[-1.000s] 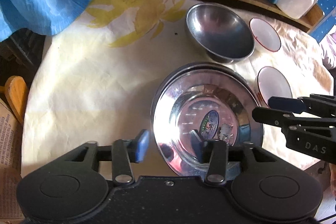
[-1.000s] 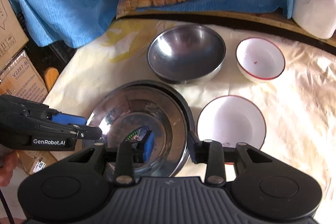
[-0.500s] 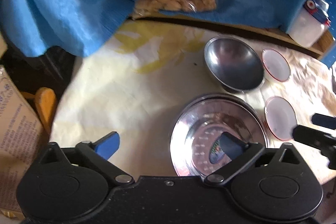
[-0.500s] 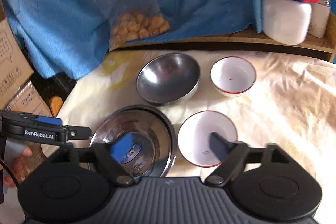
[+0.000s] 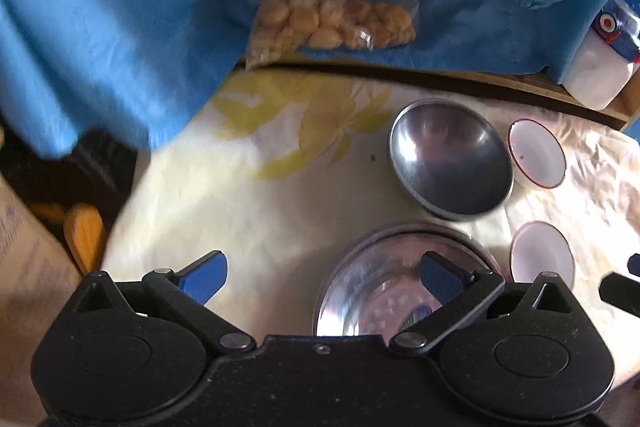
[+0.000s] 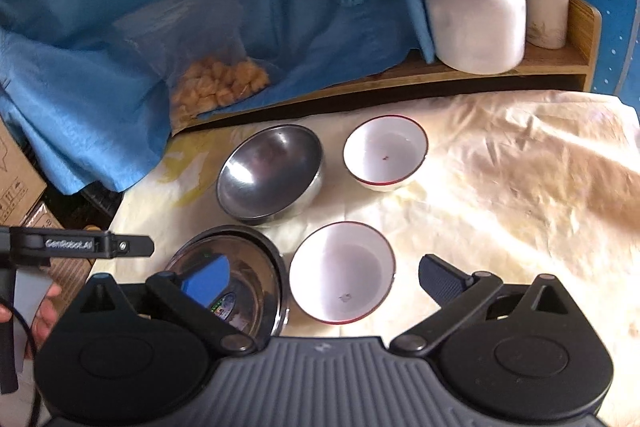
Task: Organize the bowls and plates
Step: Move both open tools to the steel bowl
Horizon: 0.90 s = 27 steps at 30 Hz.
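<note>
Between the spread fingers of the right gripper sits the near white bowl, red-rimmed and empty, with the pads well clear of its rim on both sides; the jaws are opening to their widest and hold nothing. The left gripper is likewise released, its blue pads wide apart, one over bare tablecloth and the other above the shiny steel plate, which lies on a dark plate underneath, just left of the near white bowl. Beyond these stand the deep steel bowl and, just beside it to the right, the far white bowl, a speck in its bottom. Further back are a bag of snacks against blue cloth, and a white jar with a blue lid on a wooden shelf. The likely step is to nest the two white bowls. To do it well, the right gripper should come down over one wall of the near bowl, one pad inside and one outside, and clamp on the rim rather than try to span the whole bowl. Lift it level, carry it clear of the steel bowl, centre it over the far bowl and let go only once it is seated. Glazed ceramic may slip, so a firm, square pinch matters.
</note>
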### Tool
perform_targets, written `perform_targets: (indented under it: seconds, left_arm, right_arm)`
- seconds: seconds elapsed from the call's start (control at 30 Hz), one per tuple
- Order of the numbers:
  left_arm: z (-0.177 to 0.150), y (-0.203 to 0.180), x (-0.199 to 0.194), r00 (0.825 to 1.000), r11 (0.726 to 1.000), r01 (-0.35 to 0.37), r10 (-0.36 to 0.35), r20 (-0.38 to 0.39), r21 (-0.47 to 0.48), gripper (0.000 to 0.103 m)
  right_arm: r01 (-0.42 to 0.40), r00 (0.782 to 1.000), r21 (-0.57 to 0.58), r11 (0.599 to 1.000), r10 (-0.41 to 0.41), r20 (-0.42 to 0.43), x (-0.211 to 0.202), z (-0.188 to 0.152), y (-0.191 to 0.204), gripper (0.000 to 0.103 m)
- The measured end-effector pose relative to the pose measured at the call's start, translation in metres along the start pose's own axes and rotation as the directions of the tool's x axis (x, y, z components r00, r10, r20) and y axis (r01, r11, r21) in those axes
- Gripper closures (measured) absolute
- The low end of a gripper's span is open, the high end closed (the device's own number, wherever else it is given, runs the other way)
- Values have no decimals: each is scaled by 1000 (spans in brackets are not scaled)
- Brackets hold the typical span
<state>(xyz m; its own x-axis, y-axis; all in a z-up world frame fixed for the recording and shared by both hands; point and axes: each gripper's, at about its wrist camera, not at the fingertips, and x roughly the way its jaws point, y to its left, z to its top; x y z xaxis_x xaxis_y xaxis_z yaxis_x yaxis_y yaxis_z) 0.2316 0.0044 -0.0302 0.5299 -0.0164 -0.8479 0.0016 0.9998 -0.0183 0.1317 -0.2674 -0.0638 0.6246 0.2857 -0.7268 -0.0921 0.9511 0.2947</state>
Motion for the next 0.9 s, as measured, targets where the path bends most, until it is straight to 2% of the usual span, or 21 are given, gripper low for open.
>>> perform_targets:
  seconds: [0.13, 0.4, 0.7, 0.9]
  left_arm:
    - [14, -16, 2, 998, 997, -48, 46, 35, 55, 1]
    - [38, -19, 26, 998, 995, -32, 27, 51, 91, 1]
    - [65, -8, 88, 1000, 994, 14, -11, -28, 105, 1]
    - [75, -9, 110, 997, 992, 60, -54, -55, 110, 1]
  right_arm:
    - [0, 1000, 10, 1000, 0, 6, 0, 1, -7, 0]
    - [-4, 1000, 25, 1000, 4, 5, 13, 13, -17, 0]
    - [-54, 997, 106, 993, 59, -49, 64, 38, -13, 0]
    - [-61, 994, 137, 989, 72, -79, 96, 46, -7, 0]
